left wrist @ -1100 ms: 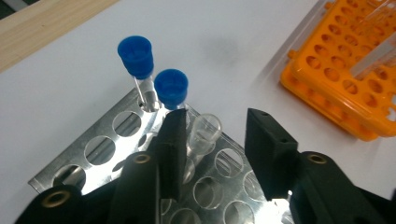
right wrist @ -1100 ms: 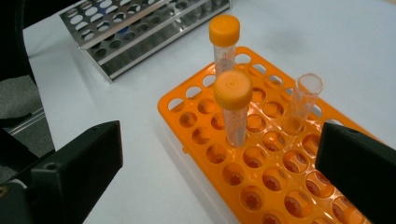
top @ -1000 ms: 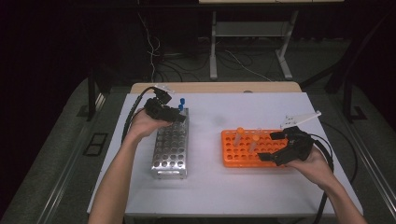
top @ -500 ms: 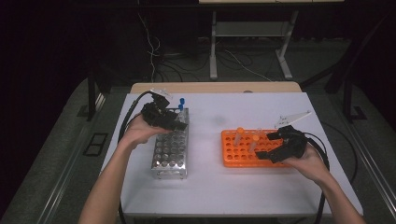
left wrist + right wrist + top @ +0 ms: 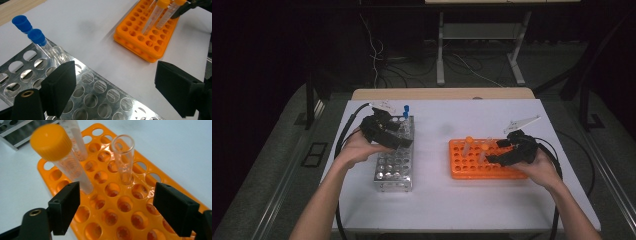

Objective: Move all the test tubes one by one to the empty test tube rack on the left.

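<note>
Your right gripper (image 5: 117,207) hangs over the orange rack (image 5: 462,167) on the desk (image 5: 437,210), its jaws having just been closing yet still apart, with the orange-capped tube (image 5: 63,155) near the left jaw and the uncapped clear tube (image 5: 124,157) beyond the gap, neither pinched. Centre the jaws on one tube below its cap, keep the other tube outside them, and close squarely before you lift straight up. Your left gripper (image 5: 115,92) sits over the steel rack (image 5: 95,95) beside the two blue-capped tubes (image 5: 37,37), its jaws having just been opening and released, holding nothing.
</note>
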{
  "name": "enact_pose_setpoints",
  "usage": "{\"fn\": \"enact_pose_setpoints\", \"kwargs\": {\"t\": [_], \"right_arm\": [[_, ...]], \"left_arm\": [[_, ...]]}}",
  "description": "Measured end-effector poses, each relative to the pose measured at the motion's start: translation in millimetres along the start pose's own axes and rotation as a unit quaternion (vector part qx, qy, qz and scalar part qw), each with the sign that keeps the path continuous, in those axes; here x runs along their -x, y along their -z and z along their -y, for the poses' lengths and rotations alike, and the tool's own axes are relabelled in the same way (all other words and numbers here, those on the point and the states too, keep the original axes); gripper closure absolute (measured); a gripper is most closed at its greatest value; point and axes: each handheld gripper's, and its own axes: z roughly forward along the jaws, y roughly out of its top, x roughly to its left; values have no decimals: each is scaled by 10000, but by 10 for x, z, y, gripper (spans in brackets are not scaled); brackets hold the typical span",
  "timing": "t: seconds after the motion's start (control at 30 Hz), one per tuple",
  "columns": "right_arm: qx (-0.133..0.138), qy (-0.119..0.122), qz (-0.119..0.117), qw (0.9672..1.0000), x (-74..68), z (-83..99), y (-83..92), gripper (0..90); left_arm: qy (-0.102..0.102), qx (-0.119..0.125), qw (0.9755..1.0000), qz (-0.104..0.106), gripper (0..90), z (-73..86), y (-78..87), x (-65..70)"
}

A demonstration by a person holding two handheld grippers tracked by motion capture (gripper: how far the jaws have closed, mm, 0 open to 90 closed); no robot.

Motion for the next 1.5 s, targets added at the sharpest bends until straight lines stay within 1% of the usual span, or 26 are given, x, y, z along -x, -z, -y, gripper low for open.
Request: {"fn": "enact_pose_setpoints", "kwargs": {"t": [0.07,0.13,0.23,0.4,0.5,0.6,0.67,0.73,0.8,1.1,1.27,1.33,1.5], "right_arm": [[25,23,64,10000,13,-7,-19,265],[48,23,75,10000,23,-14,-36,305],[101,103,94,9999,29,-27,-65,378],[133,140,122,9997,26,-55,-128,495],[91,192,189,9996,22,-66,-184,558],[48,247,280,9993,10,-71,-224,641],[70,279,320,9991,2,-76,-231,706],[65,312,409,9987,-10,-78,-235,738],[72,320,461,9984,-7,-79,-233,746],[110,258,420,9987,0,-122,-139,751],[142,256,405,9987,-5,-201,-14,751],[136,262,442,9986,-10,-235,49,751],[171,190,421,9988,-16,-314,232,751]], "left_arm": [[-24,-1,10000,33,142,7,13,20],[-35,19,10000,50,141,15,27,41],[-35,74,9999,61,139,29,46,64],[-54,90,9999,59,139,48,58,84],[-38,104,9999,45,139,52,69,90],[-28,129,9999,32,139,57,80,87],[-21,126,9999,28,140,60,87,80],[-10,136,9999,4,140,61,90,74],[4,152,9999,11,141,63,90,71],[-1,161,9999,31,145,50,108,80],[-13,170,9998,32,144,33,134,91],[-20,176,9998,31,143,26,146,100],[-46,184,9998,31,142,9,180,129]]}}
